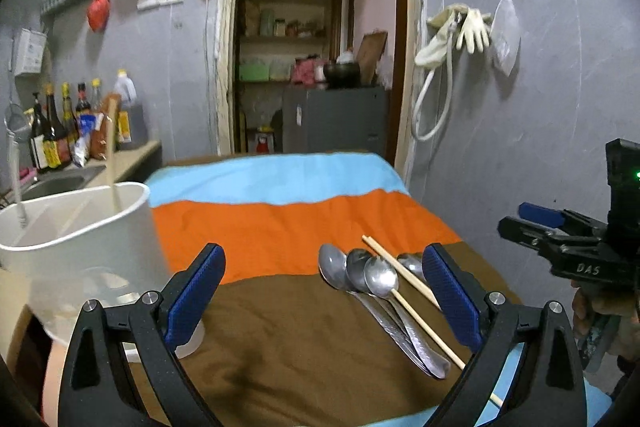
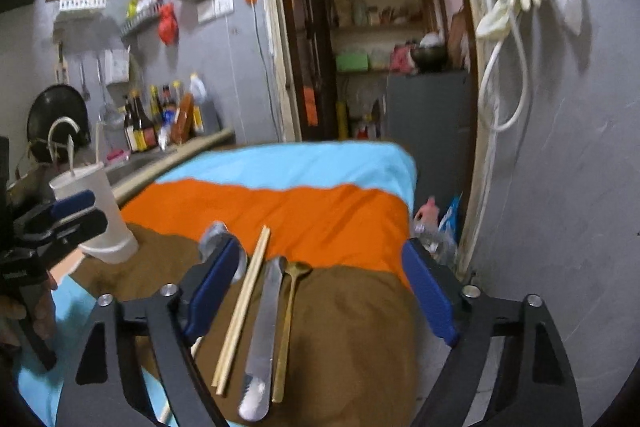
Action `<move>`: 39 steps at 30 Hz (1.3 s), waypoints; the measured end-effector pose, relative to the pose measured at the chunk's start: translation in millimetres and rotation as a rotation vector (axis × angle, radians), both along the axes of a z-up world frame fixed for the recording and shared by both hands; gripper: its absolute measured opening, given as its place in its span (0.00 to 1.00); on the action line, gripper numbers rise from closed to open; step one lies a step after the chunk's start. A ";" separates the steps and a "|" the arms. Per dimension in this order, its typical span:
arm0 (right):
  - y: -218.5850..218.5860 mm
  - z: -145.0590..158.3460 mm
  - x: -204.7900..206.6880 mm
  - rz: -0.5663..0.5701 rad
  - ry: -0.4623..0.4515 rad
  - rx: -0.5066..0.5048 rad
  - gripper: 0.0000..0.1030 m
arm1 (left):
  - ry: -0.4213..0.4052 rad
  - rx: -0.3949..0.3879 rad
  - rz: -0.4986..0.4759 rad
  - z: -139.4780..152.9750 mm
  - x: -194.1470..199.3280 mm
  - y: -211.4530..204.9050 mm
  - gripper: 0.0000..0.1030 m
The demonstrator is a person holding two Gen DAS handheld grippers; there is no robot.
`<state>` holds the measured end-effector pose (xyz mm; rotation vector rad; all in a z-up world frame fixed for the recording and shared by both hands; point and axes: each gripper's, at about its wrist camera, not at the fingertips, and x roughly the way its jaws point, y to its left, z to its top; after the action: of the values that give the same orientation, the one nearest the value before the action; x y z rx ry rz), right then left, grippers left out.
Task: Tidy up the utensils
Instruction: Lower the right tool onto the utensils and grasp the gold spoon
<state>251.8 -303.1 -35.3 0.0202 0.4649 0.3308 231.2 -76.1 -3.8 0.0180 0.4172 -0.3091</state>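
Three steel spoons (image 1: pixel 362 273) lie side by side on the brown band of a striped cloth (image 1: pixel 280 223) — blue, orange and brown, soft and creased — with their bowls towards the orange stripe and a pale wooden chopstick (image 1: pixel 416 301) slanting across their handles. The left gripper (image 1: pixel 322 297) hangs over them with its ribbed blue pads set wide and nothing between them. To its left stands a white, smooth-walled utensil holder (image 1: pixel 100 223), a chopstick already leaning inside it; it sits close beside the left pad. The right gripper (image 2: pixel 320 293) is also spread wide and empty above a pair of chopsticks (image 2: pixel 244 303), a flat steel knife (image 2: pixel 264 327) and a slim gold-coloured spoon (image 2: pixel 290 311), all lying parallel on the brown cloth. Its left pad partly hides another spoon bowl. Behind, a grey wall carries hanging bags and rubber gloves (image 1: pixel 474 29), sauce bottles (image 1: pixel 60 131) crowd a counter beside a sink, and an open doorway shows shelves.
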 end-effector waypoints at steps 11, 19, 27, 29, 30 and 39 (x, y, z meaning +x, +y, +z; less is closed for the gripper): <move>20.2 -24.2 41.0 0.078 0.175 -0.111 0.48 | 0.237 -0.053 -0.031 -25.0 59.3 4.7 0.67; 29.8 -38.7 58.6 0.108 0.284 -0.166 0.39 | 0.418 -0.136 -0.069 -37.1 91.1 13.8 0.36; 41.6 -41.0 72.8 0.107 0.309 -0.236 0.38 | 0.505 -0.170 -0.127 -46.7 118.1 16.3 0.20; 44.8 -42.0 80.2 0.116 0.326 -0.244 0.38 | 0.515 -0.186 -0.136 -48.6 121.7 19.6 0.17; 45.7 -42.5 83.7 0.121 0.336 -0.243 0.38 | 0.518 -0.194 -0.140 -48.9 123.0 21.4 0.14; 46.7 -42.8 102.5 0.170 0.424 -0.209 0.37 | 0.490 -0.222 -0.182 -45.3 120.5 23.9 0.01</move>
<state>354.4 -256.4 -78.2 -0.1558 0.9231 0.4461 351.7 -52.2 -49.2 -0.2420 0.8680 -0.5413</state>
